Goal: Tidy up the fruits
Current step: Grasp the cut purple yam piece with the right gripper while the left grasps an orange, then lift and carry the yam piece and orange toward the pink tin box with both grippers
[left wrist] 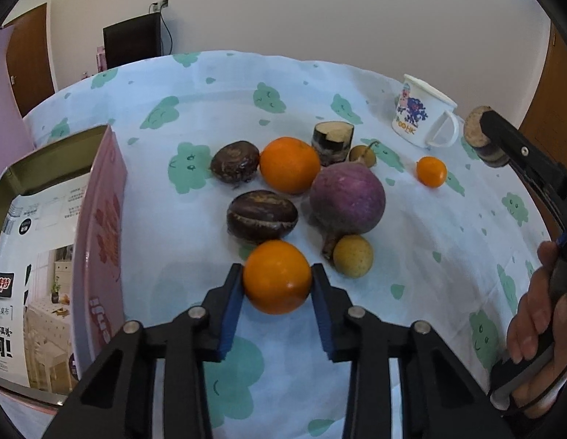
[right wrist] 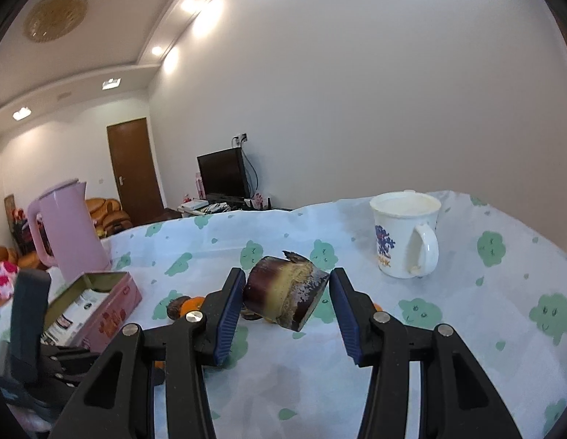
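Left gripper (left wrist: 277,281) clamped on the nearest orange (left wrist: 277,276), low over the tablecloth (left wrist: 429,226) beside the open pink tin (left wrist: 97,219). Right gripper (right wrist: 287,294) holds a cut sugarcane piece (right wrist: 285,292) aloft – the left pad touches, the right pad's contact is unclear – near the white mug (right wrist: 405,234)

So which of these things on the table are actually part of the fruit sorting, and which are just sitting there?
Part of the job:
- orange gripped by the left gripper
- sugarcane piece in the right gripper
- second orange
- small orange
- pink tin box

Just lying about:
- white mug
- pink kettle
- black monitor
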Demonstrator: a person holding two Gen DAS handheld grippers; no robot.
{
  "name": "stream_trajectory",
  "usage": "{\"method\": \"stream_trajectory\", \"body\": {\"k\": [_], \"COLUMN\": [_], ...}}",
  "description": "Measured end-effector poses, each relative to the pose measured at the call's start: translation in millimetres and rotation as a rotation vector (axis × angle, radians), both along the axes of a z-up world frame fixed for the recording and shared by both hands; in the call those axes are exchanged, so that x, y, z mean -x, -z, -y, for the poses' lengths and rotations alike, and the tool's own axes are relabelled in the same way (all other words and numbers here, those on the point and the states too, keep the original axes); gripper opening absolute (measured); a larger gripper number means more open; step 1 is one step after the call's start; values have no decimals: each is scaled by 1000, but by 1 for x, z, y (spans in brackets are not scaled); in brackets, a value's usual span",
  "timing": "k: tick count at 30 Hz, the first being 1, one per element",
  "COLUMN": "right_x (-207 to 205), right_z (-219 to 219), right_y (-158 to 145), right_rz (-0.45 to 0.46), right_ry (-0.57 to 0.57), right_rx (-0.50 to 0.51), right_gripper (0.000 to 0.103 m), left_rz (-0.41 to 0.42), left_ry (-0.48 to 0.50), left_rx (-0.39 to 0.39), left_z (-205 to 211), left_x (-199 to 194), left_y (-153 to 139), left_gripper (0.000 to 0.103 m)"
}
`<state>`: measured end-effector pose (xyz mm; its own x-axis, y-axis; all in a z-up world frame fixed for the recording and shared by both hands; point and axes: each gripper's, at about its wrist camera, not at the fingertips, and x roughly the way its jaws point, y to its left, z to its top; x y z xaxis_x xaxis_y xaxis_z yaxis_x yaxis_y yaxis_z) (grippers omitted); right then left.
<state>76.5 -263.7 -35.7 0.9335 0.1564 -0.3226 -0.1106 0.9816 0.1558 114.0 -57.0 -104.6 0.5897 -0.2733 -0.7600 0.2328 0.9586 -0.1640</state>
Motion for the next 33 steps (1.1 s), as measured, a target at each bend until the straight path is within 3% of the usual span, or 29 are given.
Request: {"method": "stream_trajectory", "body": {"k": [8,23,33], "right_x": [11,20,29], "right_z": [-4,-23,-24], "right_y": [0,-4,-7], "right_rz": [22,67,119], "right_ry": [-21,-53,-66], "right_rx": [-69,17,21], "right_gripper": [50,50,50], "left_rz": [37,216,326], "left_ry": [-16,-73,-88], "left_rx": [76,33,0], "left_z": [-13,-17,-15], "left_x": [3,26,44], "left_y": [-6,-27,-38], "left_gripper": [37,37,37]}}
